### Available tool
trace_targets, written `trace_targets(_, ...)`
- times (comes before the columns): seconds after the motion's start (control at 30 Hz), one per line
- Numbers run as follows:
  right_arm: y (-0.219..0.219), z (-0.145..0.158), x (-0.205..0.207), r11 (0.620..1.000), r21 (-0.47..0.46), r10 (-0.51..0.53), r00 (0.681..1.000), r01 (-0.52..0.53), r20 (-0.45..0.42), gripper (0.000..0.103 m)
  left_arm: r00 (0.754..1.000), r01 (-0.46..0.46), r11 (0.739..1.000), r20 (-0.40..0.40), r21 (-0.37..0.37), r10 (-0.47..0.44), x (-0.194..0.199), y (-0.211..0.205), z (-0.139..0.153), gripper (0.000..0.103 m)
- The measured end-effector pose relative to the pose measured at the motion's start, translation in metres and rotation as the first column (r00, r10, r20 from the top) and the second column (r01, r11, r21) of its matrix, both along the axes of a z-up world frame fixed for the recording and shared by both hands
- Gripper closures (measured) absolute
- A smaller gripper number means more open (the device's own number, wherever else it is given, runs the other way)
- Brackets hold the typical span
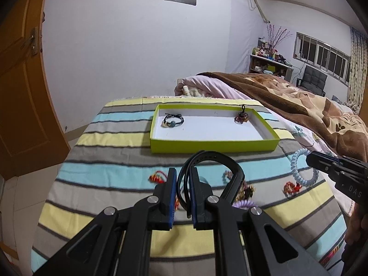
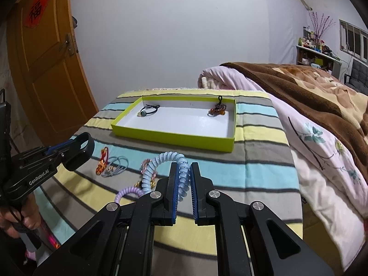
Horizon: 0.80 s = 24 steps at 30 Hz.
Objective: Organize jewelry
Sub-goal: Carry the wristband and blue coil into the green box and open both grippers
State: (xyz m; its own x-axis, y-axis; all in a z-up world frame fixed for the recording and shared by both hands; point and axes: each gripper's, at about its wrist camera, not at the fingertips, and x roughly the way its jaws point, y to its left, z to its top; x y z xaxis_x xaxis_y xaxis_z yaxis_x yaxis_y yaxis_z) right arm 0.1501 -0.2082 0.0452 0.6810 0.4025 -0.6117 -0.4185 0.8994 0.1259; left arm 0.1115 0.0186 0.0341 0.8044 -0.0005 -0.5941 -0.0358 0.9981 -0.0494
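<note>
Jewelry is split between the green tray (image 1: 214, 143) at the far end of the striped bed and the loose pieces (image 2: 103, 161) lying on the cover nearer the person. The left claw (image 1: 185, 172) is closed on a black strap band (image 1: 214, 158), which loops up and right out of the pads. The right claw (image 2: 182, 168) is clamped on a pale blue coil band (image 2: 161, 161) that arches off to its left. Both loads hang above the cover, not touching it. From either claw the tray lies straight ahead and a little higher in view, its long side running across the bed. Inside it a dark hair tie (image 1: 173, 120) sits at the far left corner and a beaded charm (image 1: 241, 117) at the far right, so the bare middle is open. In the left wrist view the tray's near wall sits just beyond the strap, so I judge the left hand nearer
</note>
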Motion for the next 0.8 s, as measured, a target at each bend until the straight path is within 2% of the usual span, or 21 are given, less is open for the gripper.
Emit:
trace_targets(0.53, 0.011, 0.008, 0.060, 0.999, -0.033, -0.007, 1.000, 0.008, 0.030, 0.093, 1.000, 0.014, 1.000, 0.020, 0.025, -0.015, 0.061, 0.004, 0.011, 0.092)
trace_targets(0.8, 0.015, 0.000, 0.098, 0.999, -0.043, -0.029, 1.000, 0.029, 0.011, 0.093, 1.000, 0.014, 0.999, 0.013, 0.044, -0.014, 0.099, 0.009, 0.008, 0.092)
